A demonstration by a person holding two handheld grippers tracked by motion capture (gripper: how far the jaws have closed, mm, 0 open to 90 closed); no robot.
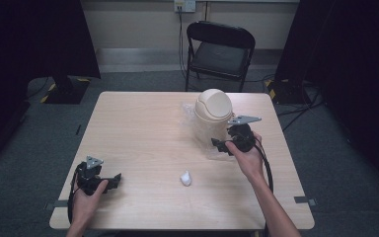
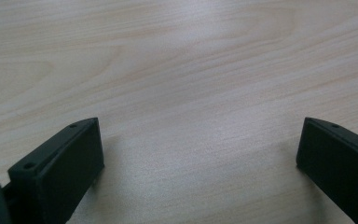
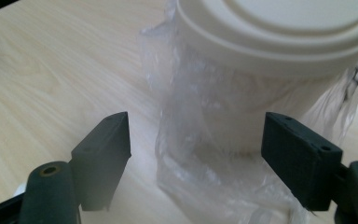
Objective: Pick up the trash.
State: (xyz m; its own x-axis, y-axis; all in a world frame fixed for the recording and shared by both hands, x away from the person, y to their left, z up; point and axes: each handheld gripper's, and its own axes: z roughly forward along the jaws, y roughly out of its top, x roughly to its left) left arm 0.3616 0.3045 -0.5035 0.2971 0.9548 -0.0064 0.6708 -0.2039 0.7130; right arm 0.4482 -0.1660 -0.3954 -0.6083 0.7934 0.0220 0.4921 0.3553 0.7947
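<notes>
A beige bin [image 1: 213, 111] with a domed lid stands at the table's far right, and a clear plastic bag [image 1: 189, 111] hangs loosely around it. My right gripper [image 1: 220, 145] is at the bin's near side, low by its base. In the right gripper view its jaws stand open [image 3: 198, 123], with the crinkled bag [image 3: 191, 154] and the bin's body [image 3: 279, 42] just ahead between them, and the pads touch nothing. A white crumpled wad [image 1: 185, 177] lies near the table's front middle. My left gripper [image 1: 111, 181] rests at the front left, open [image 2: 200, 135] over bare wood.
The light wooden table [image 1: 138, 128] has its front edge close to both hands. A black folding chair [image 1: 220, 49] stands behind the far edge. Dark stands [image 1: 66, 86] flank the table at the back left and back right.
</notes>
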